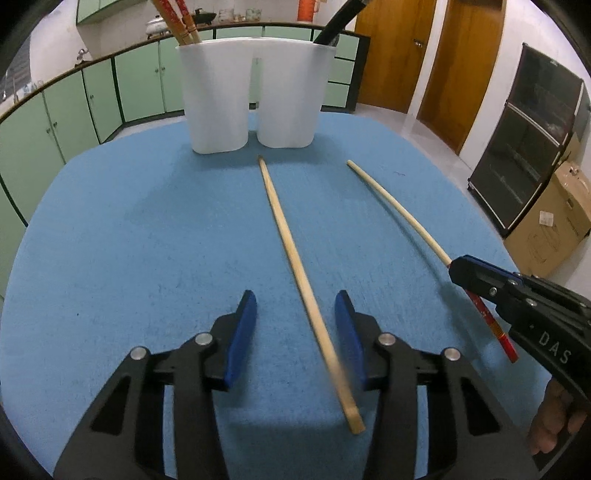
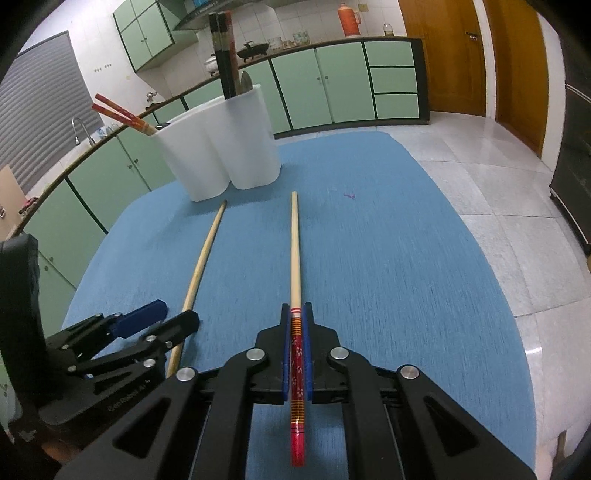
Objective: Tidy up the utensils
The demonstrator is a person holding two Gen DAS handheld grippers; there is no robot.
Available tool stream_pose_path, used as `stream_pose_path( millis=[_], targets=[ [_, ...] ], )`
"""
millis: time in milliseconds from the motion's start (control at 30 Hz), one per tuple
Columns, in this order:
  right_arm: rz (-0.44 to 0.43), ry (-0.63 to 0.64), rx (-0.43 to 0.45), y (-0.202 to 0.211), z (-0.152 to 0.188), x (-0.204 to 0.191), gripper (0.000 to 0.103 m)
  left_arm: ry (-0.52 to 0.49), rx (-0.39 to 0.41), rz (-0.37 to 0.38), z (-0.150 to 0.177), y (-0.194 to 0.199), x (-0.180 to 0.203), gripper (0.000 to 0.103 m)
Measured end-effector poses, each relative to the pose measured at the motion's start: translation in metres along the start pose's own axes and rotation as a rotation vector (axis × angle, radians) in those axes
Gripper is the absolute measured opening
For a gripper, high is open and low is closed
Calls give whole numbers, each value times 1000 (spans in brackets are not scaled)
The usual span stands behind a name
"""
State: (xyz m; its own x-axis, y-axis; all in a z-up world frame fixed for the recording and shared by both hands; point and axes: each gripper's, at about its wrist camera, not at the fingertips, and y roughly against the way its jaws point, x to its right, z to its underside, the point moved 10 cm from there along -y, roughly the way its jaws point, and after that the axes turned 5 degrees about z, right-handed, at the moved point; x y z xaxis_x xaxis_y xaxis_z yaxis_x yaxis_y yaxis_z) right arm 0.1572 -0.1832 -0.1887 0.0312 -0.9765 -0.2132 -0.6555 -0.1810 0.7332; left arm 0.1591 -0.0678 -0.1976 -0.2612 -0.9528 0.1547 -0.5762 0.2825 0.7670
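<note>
The plain pale wooden chopstick (image 1: 295,266) lies on the blue cloth-covered worktop (image 1: 129,240), its near end blurred between the blue pads of the left tool (image 1: 295,317); those jaws stand partly spread either side of it, and the right pad is close enough that contact there cannot be told. In the right wrist view the same stick passes behind the left tool (image 2: 162,314), so its lower stretch is hidden.

The right tool (image 2: 296,314) is pressed together on the red patterned handle of a second wooden chopstick (image 2: 294,251), whose pale tip points toward the holder; whether that tip touches the cloth is hard to tell. The handle's end runs back between the black arms. From the left wrist view the right tool (image 1: 458,267) covers the middle of this stick, and part of a hand (image 1: 554,421) shows at the picture's edge.

At the far end of the worktop stands a white plastic two-compartment utensil holder (image 1: 251,96). One compartment holds a pair of red-topped chopsticks (image 2: 122,114), the other dark chopsticks (image 2: 225,55) with a metal piece just behind them, too hidden to name. In the left wrist view the tops of all these are cut off.

Beyond the worktop run pale green cabinets (image 2: 332,81) under a dark-edged counter, with an orange thermos (image 2: 347,18), brown wooden doors (image 1: 395,51), a dark glass-fronted cabinet (image 1: 524,140), a cardboard box (image 1: 554,221) and a pale tiled floor (image 2: 480,166).
</note>
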Motion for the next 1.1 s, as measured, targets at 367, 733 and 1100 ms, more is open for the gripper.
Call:
stream_pose_path(
  millis=[367,733,1100],
  targets=[
    [-5,16,-12,-4,1,-4,6,9,-4,1,4,6,0,8],
    [6,20,-14,-25,-16,-13,6,83,7,-61,-5,12,-47,6],
    [-34,26,8,-10,-8,-6,20,69,28,-28,3,20,-42,42]
  ],
)
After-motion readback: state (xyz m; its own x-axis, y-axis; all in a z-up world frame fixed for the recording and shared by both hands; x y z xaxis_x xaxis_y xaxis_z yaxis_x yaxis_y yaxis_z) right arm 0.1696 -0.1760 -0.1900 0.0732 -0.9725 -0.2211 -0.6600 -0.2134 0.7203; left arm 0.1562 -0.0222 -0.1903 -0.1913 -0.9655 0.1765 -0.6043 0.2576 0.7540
